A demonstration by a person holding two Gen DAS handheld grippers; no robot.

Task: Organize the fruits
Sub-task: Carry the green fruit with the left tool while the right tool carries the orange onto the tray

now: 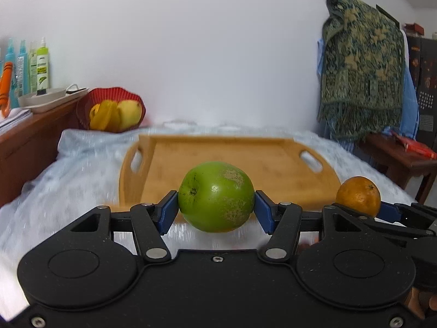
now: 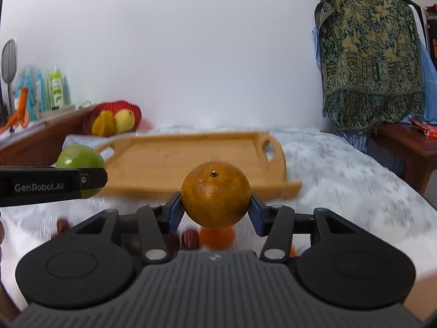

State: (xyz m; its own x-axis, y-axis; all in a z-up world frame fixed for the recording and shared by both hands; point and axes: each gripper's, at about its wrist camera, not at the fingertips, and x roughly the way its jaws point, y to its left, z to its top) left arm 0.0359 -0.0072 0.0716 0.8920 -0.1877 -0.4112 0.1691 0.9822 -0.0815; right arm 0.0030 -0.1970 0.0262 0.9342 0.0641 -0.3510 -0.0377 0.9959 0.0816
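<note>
While both grippers hover before wooden tray (image 1: 218, 164), each carries 1 fruit.
Left gripper (image 1: 215, 209) clamps green fruit (image 1: 216, 196); right gripper (image 2: 215, 209) clamps orange (image 2: 215, 194).

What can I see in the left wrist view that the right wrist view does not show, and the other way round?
Only the left wrist view shows the green fruit's stem end and its grip between the blue fingers. Only the right wrist view shows small reddish fruits and another orange fruit below. Both show the orange, the wooden tray and the red basket.
</note>
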